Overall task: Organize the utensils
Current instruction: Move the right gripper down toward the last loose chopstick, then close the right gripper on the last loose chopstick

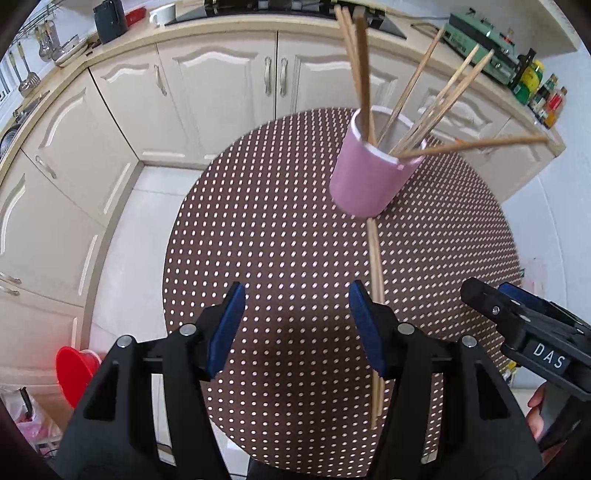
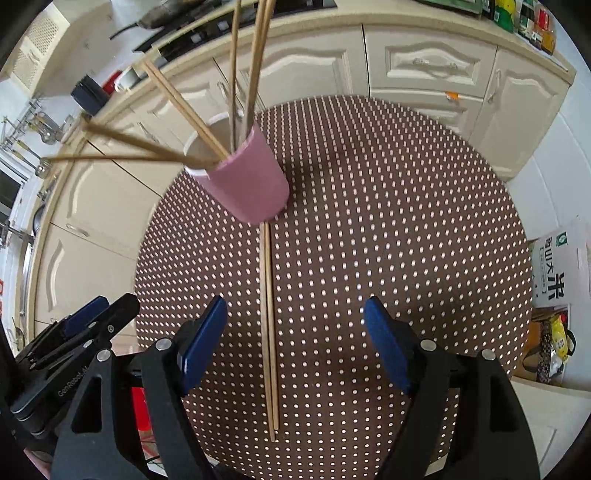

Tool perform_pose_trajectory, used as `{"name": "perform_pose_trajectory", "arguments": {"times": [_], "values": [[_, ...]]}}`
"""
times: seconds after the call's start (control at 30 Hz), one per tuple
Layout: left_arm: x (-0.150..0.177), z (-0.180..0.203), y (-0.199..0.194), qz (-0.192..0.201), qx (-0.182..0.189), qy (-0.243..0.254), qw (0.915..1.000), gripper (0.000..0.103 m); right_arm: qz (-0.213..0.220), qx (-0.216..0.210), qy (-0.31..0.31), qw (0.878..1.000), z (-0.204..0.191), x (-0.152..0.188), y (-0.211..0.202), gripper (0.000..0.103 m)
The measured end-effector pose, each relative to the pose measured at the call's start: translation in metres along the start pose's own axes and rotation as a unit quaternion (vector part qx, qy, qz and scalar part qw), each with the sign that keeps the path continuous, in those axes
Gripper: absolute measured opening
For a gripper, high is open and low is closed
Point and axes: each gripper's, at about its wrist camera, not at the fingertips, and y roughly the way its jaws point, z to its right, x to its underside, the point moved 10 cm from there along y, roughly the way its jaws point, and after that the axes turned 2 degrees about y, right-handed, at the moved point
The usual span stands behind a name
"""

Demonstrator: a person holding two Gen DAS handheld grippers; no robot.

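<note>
A pink cup (image 1: 369,177) (image 2: 247,184) stands on a round brown dotted table (image 1: 280,236) (image 2: 388,221) and holds several wooden chopsticks (image 1: 436,107) (image 2: 166,147) fanned outward. A pair of chopsticks (image 1: 376,288) (image 2: 269,325) lies flat on the table, one end at the cup's base. My left gripper (image 1: 297,325) is open and empty, with the pair just beside its right finger. My right gripper (image 2: 295,339) is open and empty above the table, with the lying pair between its fingers toward the left one. It also shows in the left wrist view (image 1: 517,321).
Cream kitchen cabinets (image 1: 221,85) (image 2: 424,66) curve behind the table, with a countertop carrying a mug (image 1: 164,14), bottles (image 1: 546,96) and a green appliance (image 1: 476,40). A red bowl (image 1: 75,369) sits low left. A rice box (image 2: 554,273) and bags stand right.
</note>
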Motion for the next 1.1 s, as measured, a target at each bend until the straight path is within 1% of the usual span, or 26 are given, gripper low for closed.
{"name": "perform_pose_trajectory", "arguments": {"times": [0.27,0.63,0.87,0.93,1.03,1.1], "values": [[0.016,-0.007,0.027,-0.036,-0.008,0.008,0.9993,0.058,-0.038,0.024,-0.007,0.999,0.001,0.016,0.036,0.073],[0.019,-0.008,0.058,-0.072,-0.011,0.014,0.9972,0.059,-0.072,0.058,-0.038,0.995,-0.006,0.024,0.08,0.073],[0.019,-0.005,0.073,-0.09,-0.011,0.015,0.9957,0.059,-0.088,0.07,-0.055,0.992,-0.01,0.022,0.105,0.073],[0.017,-0.004,0.077,-0.094,-0.009,0.014,0.9955,0.059,-0.092,0.079,-0.061,0.991,-0.01,0.022,0.111,0.073],[0.015,-0.004,0.081,-0.098,-0.009,0.014,0.995,0.06,-0.09,0.075,-0.058,0.991,-0.011,0.019,0.117,0.074],[0.015,-0.005,0.082,-0.102,-0.008,0.014,0.9947,0.06,-0.088,0.076,-0.07,0.991,-0.015,0.018,0.12,0.075]]}}
